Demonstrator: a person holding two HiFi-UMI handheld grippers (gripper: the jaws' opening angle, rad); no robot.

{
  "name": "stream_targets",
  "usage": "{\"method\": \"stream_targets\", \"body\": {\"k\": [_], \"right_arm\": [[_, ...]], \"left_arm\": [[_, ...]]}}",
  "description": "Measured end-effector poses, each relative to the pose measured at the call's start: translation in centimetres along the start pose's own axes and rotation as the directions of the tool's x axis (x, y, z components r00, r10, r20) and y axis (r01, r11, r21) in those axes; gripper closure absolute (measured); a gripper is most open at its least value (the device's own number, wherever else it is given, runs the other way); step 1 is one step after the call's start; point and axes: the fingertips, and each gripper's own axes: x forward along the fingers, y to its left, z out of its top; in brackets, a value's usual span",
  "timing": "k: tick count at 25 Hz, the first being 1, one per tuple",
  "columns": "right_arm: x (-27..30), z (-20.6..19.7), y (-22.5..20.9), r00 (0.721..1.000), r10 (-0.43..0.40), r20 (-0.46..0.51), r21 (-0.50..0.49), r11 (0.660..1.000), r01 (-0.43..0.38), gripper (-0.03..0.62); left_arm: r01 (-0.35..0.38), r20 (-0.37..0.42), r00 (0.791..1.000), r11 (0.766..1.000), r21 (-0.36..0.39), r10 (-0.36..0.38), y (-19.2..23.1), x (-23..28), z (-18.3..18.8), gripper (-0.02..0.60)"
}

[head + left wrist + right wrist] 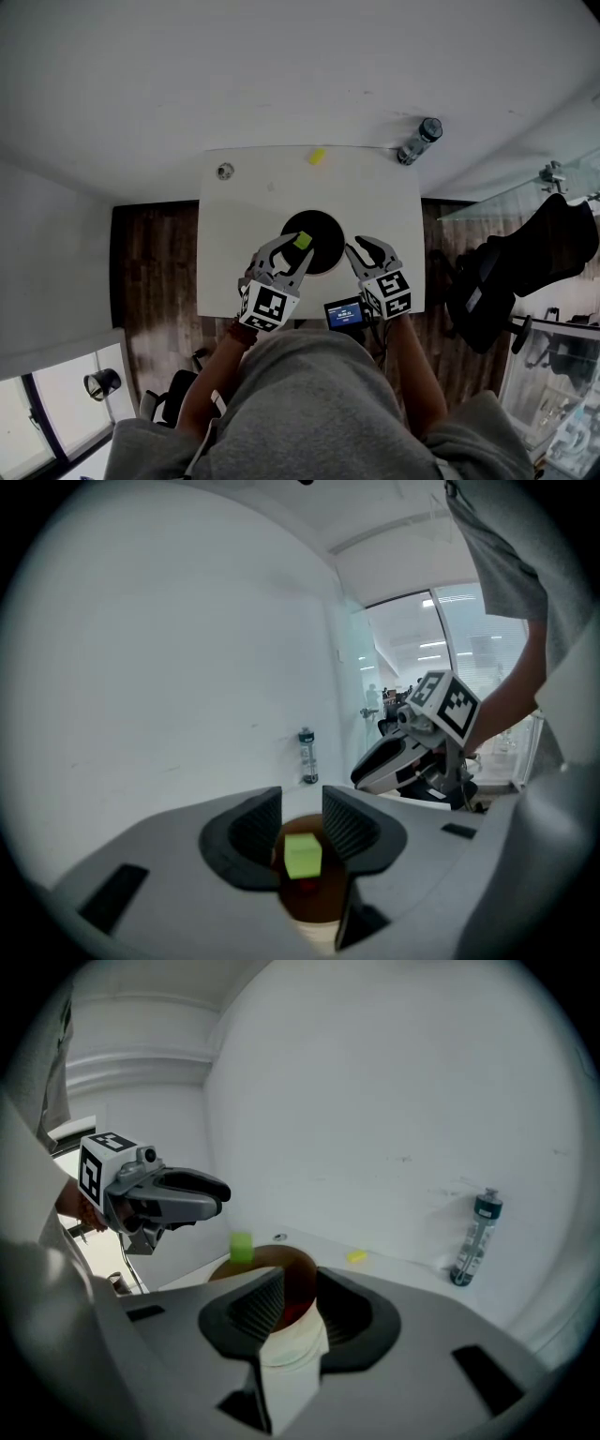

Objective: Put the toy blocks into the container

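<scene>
**Green block let go over the container**

The left gripper (302, 810) is held over the dark container (323, 225) on the white table (239, 234). Its jaws are apart and nothing is gripped. The green block (302, 855) is seen between and just under the jaw tips. It is loose in the air, right above the container's mouth, and is not yet down inside.

Something red (306, 886) is seen deep in the container. It may be a block that is already in, but that cannot be told for sure.

The right gripper (298, 1283) is held just beside the container, with its jaws apart and nothing in them.

One yellow block (317, 157) is left at the far edge of the table, well apart from the container. So the job is judged partly done: the green block is nearly in, and the yellow one is yet to be fetched.
</scene>
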Motion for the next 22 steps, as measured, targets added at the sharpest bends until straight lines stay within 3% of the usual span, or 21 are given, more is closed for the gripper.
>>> {"method": "stream_targets", "body": {"k": [7, 14, 22], "right_arm": [[0.1, -0.1, -1.1, 1.000, 0.004, -0.004, -0.003, 1.000, -0.004, 0.488], [1.4, 0.3, -2.6, 0.999, 0.039, -0.008, -0.049, 0.998, -0.039, 0.488], [6.3, 1.8, -5.8, 0.993, 0.119, 0.015, -0.108, 0.987, -0.117, 0.488]], "left_arm": [[-0.030, 0.000, 1.000, 0.999, -0.020, 0.030, 0.4, -0.4, 0.0, 0.442], [-0.104, -0.004, 0.995, 0.992, -0.075, 0.104, 0.8, -1.9, -0.7, 0.443], [-0.265, -0.019, 0.964, 0.952, -0.153, 0.265, 2.6, -5.8, -2.0, 0.460]]}}
